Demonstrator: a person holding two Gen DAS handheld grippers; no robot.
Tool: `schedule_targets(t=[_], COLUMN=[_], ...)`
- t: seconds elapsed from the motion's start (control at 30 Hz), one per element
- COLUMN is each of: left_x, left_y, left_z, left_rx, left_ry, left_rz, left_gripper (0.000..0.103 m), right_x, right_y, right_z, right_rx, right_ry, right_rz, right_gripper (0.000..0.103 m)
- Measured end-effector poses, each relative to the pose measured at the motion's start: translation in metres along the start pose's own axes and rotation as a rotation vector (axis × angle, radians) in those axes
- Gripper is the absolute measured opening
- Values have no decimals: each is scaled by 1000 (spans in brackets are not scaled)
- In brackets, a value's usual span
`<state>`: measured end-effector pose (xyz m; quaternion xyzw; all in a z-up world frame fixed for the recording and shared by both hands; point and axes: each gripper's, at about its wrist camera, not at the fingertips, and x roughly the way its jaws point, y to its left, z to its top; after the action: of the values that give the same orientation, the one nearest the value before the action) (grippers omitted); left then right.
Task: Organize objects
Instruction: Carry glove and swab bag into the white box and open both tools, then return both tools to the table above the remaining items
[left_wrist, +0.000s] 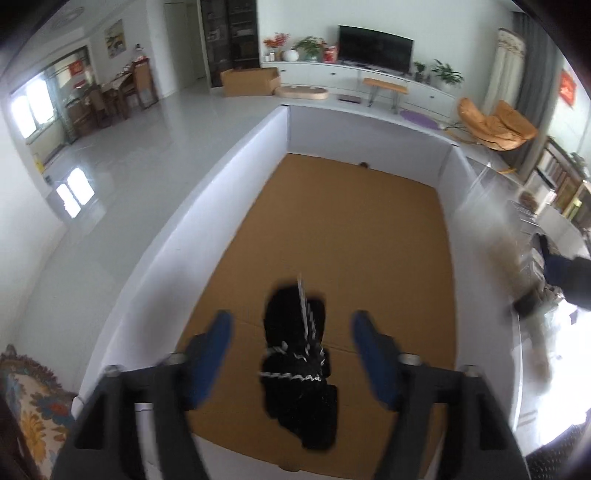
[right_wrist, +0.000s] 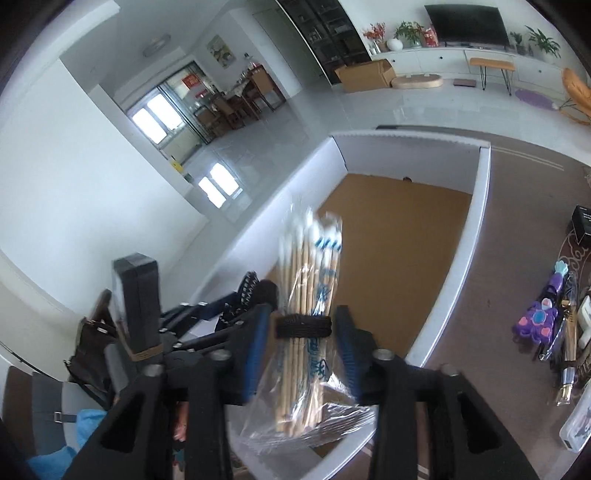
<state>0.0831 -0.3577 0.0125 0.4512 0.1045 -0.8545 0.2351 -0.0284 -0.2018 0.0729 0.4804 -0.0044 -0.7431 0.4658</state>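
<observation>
Left wrist view first: my left claw (left_wrist: 291, 350) hangs over the big white-walled box (left_wrist: 177, 236) with the brown cardboard floor (left_wrist: 351, 240), blue pads (left_wrist: 212, 354) spread wide. Between them, touching neither pad, sits a black bundle (left_wrist: 299, 369) tied with a black-and-white twisted cord (left_wrist: 306, 321). Whether it rests on the cardboard or is in the air I cannot tell. It lies toward six o'clock on the floor, and the rest of the cardboard up to twelve is bare. At three o'clock, past the box's right wall, a blurred bundle of swabs (left_wrist: 517, 280) streaks by with a dark gripper part beside it. At twelve o'clock, a TV (left_wrist: 375, 48) on a long white cabinet (left_wrist: 369, 79); at two, an orange chair (left_wrist: 495, 125).

Right wrist view now: my right claw (right_wrist: 301, 354) is partly spread, and a pack of wooden cotton swabs (right_wrist: 310, 295) in clear plastic stands between the blue pads (right_wrist: 256, 347), banded by a dark hair tie (right_wrist: 303, 328). The band's ends sit right at both pads, but I cannot tell whether they press it. The pack tilts up toward twelve o'clock over the box's near-left corner. At nine o'clock, my other gripper, dark and angular. At three to four o'clock, on the brown tabletop (right_wrist: 517, 229) outside the box, a purple toy (right_wrist: 539, 317), a black box (right_wrist: 585, 225) and a clutter of small items wait.
</observation>
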Motion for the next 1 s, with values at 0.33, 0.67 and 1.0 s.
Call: schedule_targets(t=[0.33,0.67,1.0], left_x=[-45,-63,3], left_y=[-100,-266,-307], left_z=[-20,-56,-82], left_rx=[95,343,354], left_ry=[-111,-114,2], left_rz=[-111,-311,-260], left_gripper=[86,99,99], right_x=[-76,-132,-120], right_y=[-87,-209,-244], right_z=[-68,-185,-208], right_rx=[-25,167,277], right_ry=[-252,-252,-236], right_rz=[-366,-769,-694], right_gripper=[90,90,90])
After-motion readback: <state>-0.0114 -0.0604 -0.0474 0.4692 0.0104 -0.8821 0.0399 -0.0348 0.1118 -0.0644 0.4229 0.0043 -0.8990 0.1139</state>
